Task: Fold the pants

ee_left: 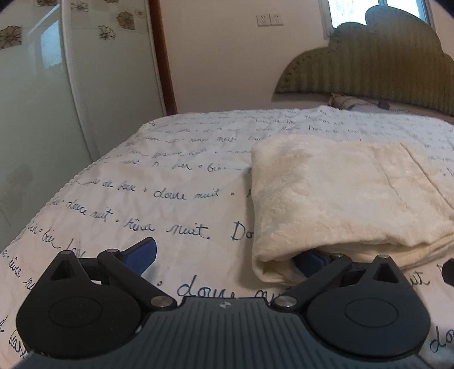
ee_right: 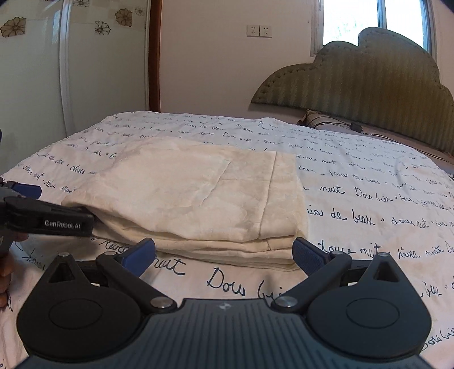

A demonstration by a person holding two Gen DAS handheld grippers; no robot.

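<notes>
- Two grippers sit low over the bed, and we see both with jaws spread wide.
- We find the cream pants [ee_right: 195,198] folded into a thick rectangular stack, lying flat on the white bedspread [ee_right: 369,198] printed with dark cursive writing, toward the near edge of the bed.
- Our left gripper [ee_left: 227,258] is at the stack's left near corner: its right blue finger is tucked under the fold of the fabric, while its left finger [ee_left: 142,252] rests apart on the bare bedspread. It pinches nothing that we can see.
- From the right wrist view, that left gripper [ee_right: 48,218] shows from the side, its black finger touching the stack's left edge.
- Our right gripper [ee_right: 224,255] hovers just before the stack's near edge, its blue pads on either side of the layered hem, not closed on it.
- Beyond the bed we see a green padded headboard [ee_right: 369,82], a pillow [ee_right: 320,117] and a window [ee_right: 374,17].
</notes>
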